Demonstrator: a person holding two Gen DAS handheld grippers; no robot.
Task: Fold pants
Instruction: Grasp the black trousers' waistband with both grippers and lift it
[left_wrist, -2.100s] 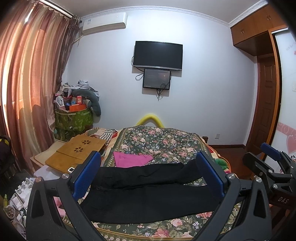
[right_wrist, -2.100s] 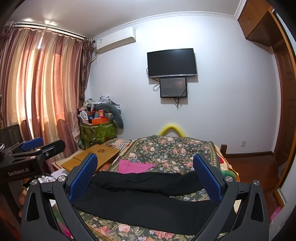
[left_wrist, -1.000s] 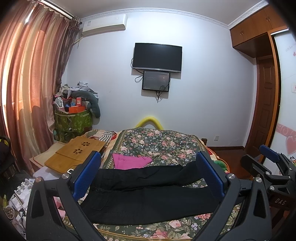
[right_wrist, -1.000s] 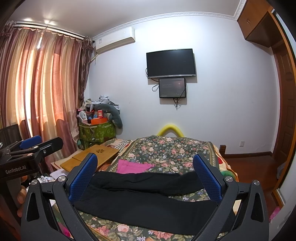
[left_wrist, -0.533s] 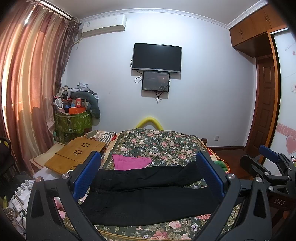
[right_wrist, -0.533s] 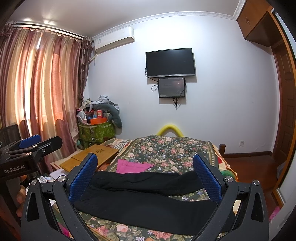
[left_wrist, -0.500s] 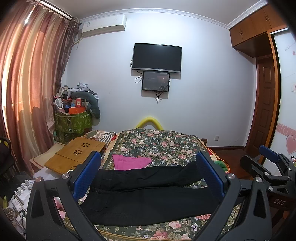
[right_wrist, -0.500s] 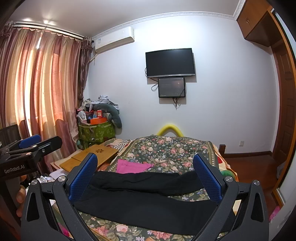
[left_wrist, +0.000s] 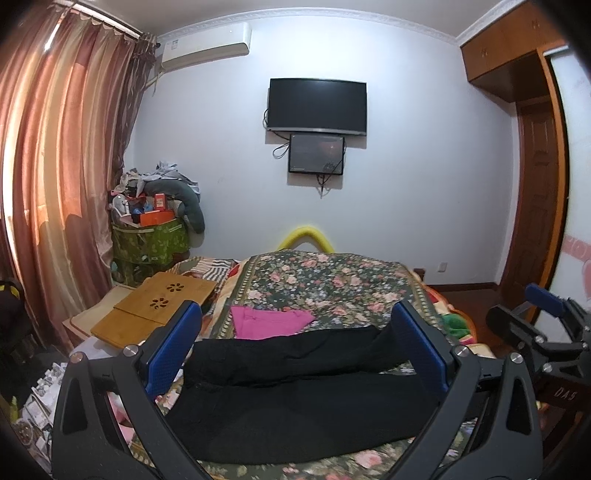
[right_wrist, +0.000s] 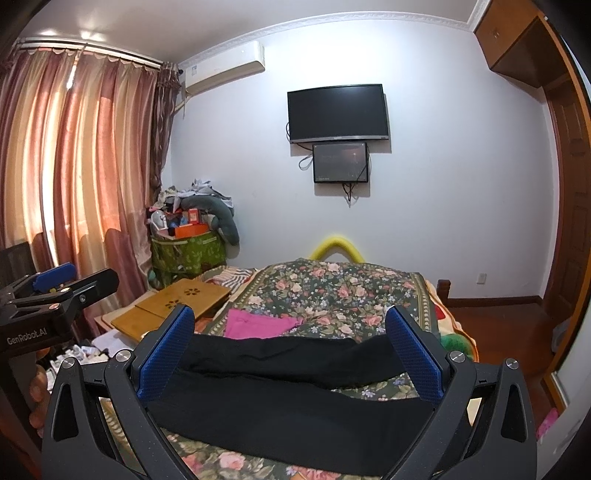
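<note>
Black pants (left_wrist: 295, 398) lie spread across the near end of a bed with a floral cover (left_wrist: 325, 280), both legs running left to right; they also show in the right wrist view (right_wrist: 288, 398). My left gripper (left_wrist: 295, 354) is open and empty, held above and in front of the pants. My right gripper (right_wrist: 290, 354) is open and empty, also short of the pants. Each gripper shows at the edge of the other's view: the right one (left_wrist: 546, 332), the left one (right_wrist: 55, 288).
A folded pink garment (left_wrist: 269, 321) lies on the bed behind the pants. A wooden lap desk (left_wrist: 155, 306) sits left of the bed, with a cluttered green box (left_wrist: 147, 243) and curtains (left_wrist: 55, 184) beyond. A TV (left_wrist: 317, 107) hangs on the far wall; a door (left_wrist: 535, 206) is right.
Both views have shifted only slightly. The pants lie as before and both grippers stay open.
</note>
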